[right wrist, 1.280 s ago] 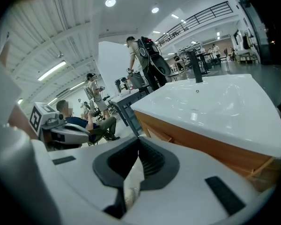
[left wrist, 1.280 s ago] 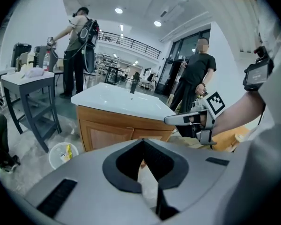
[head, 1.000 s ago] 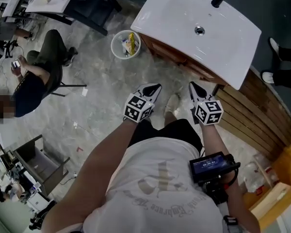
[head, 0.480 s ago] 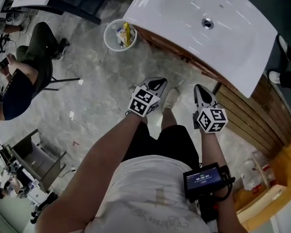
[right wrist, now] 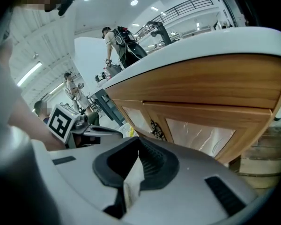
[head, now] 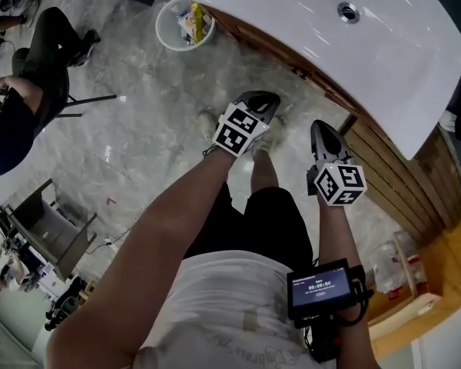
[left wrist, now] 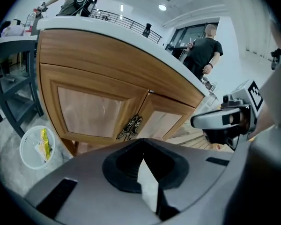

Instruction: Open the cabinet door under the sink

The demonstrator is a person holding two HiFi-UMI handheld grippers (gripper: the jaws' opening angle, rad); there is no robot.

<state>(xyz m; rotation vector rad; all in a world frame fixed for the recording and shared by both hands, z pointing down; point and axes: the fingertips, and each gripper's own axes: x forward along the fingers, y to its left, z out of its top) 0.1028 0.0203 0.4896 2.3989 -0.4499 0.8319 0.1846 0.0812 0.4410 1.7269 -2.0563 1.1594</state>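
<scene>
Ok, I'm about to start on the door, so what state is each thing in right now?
Cabinet doors: both closed.
Left gripper: shut, nothing held.
Right gripper: shut, nothing held.
Sink: basin empty.
Bin: upright, litter inside.

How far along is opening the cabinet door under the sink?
Done: nothing on the doors yet. Both cabinet doors are closed and their ornate handles are untouched.
In hand: the left claw and the right claw are both shut and empty, and point at the cabinet front without touching it.
Left: open a claw, grip a handle, pull a door open.
</scene>
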